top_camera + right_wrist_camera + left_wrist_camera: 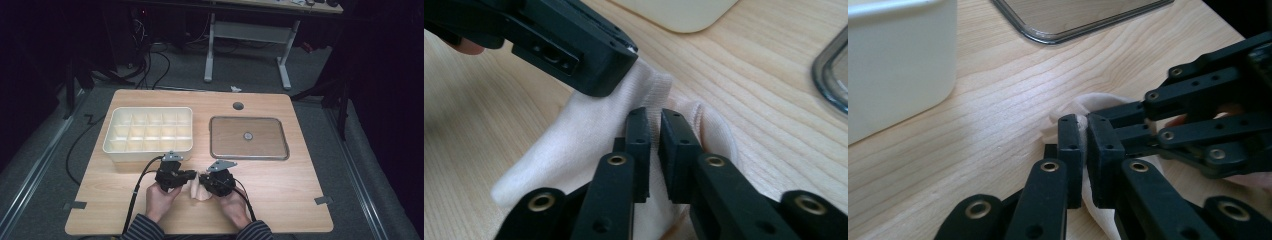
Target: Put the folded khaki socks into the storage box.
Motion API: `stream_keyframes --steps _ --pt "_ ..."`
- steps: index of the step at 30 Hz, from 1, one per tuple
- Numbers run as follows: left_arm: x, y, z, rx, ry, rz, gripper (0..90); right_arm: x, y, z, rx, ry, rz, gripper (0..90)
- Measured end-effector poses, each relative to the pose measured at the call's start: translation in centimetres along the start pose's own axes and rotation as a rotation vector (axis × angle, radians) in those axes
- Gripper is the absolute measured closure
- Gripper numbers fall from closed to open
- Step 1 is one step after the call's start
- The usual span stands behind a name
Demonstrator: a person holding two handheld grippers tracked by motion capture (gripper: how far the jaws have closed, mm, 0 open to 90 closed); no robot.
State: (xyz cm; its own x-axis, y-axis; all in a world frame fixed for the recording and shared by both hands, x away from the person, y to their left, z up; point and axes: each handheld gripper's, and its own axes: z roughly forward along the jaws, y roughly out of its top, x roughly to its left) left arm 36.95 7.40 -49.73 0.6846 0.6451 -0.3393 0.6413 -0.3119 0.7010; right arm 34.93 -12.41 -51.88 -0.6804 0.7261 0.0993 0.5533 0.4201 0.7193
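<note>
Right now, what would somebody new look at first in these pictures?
Probably the two black claws meeting at the table's near edge: the left claw and the right claw both pinch a soft white cloth between them. Behind them sit a cream compartment box on the left and a shallow metal tray on the right.

Cream cloth [589,145]; black tools; perhaps striped sleeves [145,231].

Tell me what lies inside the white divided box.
The white divided box shows bare compartments with nothing visible inside; its near wall hides the front cells' floors. The cream cloth lies outside, between both grippers.
</note>
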Motion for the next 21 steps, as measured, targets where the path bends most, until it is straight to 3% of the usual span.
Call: stream_keyframes --steps 6,11,17,21 --pt "-0.2 0.0 -0.3 -0.003 0.010 -0.001 85.8 0.1 -0.3 -1.6 -0.045 -0.055 -0.007 74.3" --pt "-0.3 0.1 -0.4 -0.004 0.018 -0.007 85.8 -0.5 -1.1 -3.5 -0.089 -0.111 0.022 65.2" --pt "-0.4 0.1 -0.5 -0.007 0.026 -0.009 85.8 -0.5 -1.8 -3.7 -0.097 -0.116 0.055 57.1" --pt "-0.4 0.1 -0.5 -0.005 0.025 -0.008 85.8 -0.7 -2.1 -3.0 -0.071 -0.108 0.074 55.9"
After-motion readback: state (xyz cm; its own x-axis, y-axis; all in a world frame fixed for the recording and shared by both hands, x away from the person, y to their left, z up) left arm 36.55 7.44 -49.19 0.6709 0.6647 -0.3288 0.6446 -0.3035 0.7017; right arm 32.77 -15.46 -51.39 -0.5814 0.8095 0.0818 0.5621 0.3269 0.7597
